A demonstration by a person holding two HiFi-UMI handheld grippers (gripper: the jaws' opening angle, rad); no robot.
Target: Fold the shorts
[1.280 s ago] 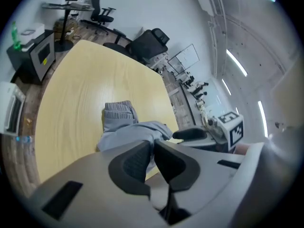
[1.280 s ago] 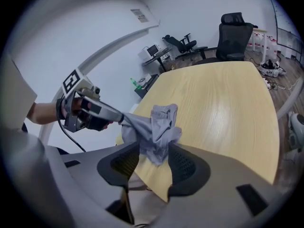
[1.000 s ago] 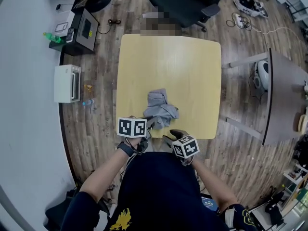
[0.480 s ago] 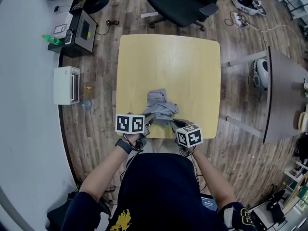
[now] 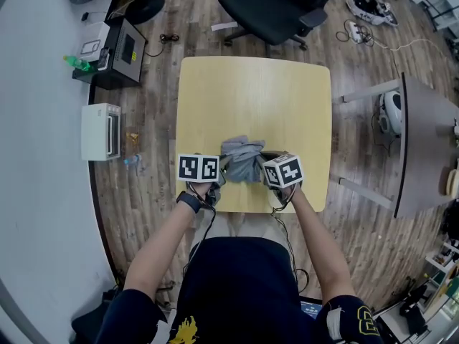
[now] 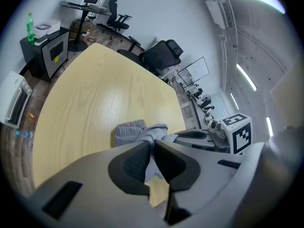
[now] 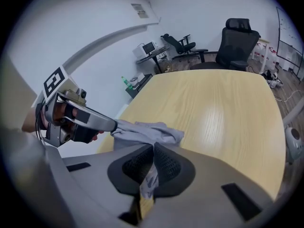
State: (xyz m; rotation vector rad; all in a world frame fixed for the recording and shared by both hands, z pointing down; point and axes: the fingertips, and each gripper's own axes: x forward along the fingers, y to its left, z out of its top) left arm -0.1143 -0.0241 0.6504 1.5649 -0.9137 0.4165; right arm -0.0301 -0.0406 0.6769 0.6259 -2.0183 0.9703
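Inspection of the work surface found the crumpled light-grey fabric shorts (image 5: 242, 162) lying in a bunched heap on the pale square wooden table (image 5: 251, 92), close to its near edge and directly between the two tools. No leg or waistband was laid flat. A ribbed band showed at the far side of the heap in the left gripper view.

The left gripper (image 6: 152, 151) was clenched on a fold of the grey cloth, which ran up between its dark pads. The right gripper (image 7: 153, 158) was likewise clamped tight, with a strip of the same cloth pinched in the seam of its jaws. Both tools stood just beside the heap, near each other.

Assessment: the step in hand appeared to be taking hold of the garment at two points so it could be opened out. Folding proper had not begun.

Recommendations for sound execution:
- Draw the two grips apart sideways until the cloth between them goes taut, with neither grip loosened.
- Lift only enough to let the bulk hang free, then lay it towards the table's centre, where bare surface was ample.
- Keep clear of the near edge, where slack cloth could slide off.
- Confirm that each grip holds one layer; a doubled pinch would likely leave a twist.
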